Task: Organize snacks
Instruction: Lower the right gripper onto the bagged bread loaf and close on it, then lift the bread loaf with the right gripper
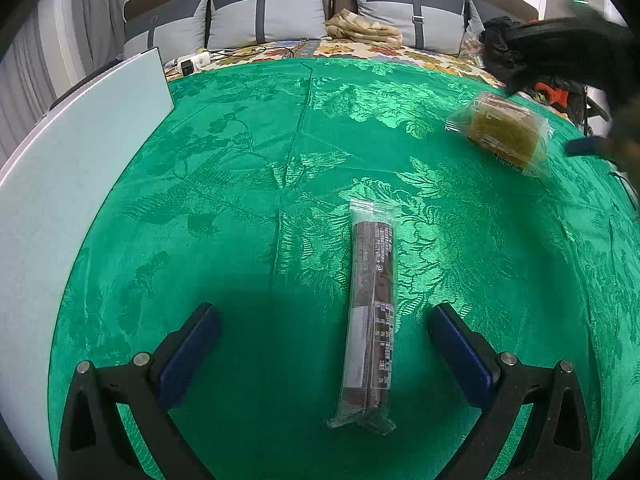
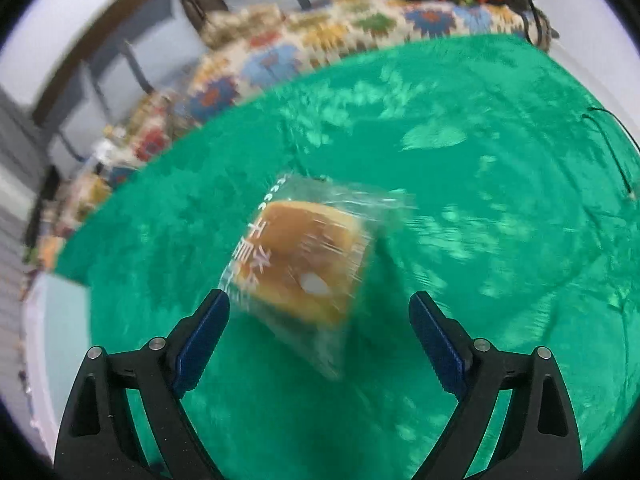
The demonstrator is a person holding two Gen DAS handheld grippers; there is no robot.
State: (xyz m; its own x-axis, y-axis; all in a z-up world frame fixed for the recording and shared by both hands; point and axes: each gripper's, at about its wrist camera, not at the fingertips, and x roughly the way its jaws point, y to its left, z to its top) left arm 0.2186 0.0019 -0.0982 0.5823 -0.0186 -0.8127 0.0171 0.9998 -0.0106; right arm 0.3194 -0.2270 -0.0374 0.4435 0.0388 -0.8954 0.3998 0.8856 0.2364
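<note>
A long dark snack bar in a clear wrapper point(image 1: 372, 316) lies on the green cloth point(image 1: 240, 200), between the fingers of my open left gripper point(image 1: 324, 320). A square golden cake in a clear wrapper point(image 1: 502, 132) lies at the far right. In the right wrist view the cake point(image 2: 304, 264) sits just ahead of and partly between the fingers of my open right gripper point(image 2: 320, 308); that view is blurred. The right gripper point(image 1: 576, 52) shows as a dark blur next to the cake in the left wrist view.
A pale flat board point(image 1: 80, 160) lies along the left of the cloth. Behind are a patterned bedspread point(image 1: 360, 50), grey pillows point(image 1: 264, 16), a folded blanket point(image 1: 364, 26), a power strip with cables point(image 1: 192, 62) and dark bags point(image 1: 504, 40).
</note>
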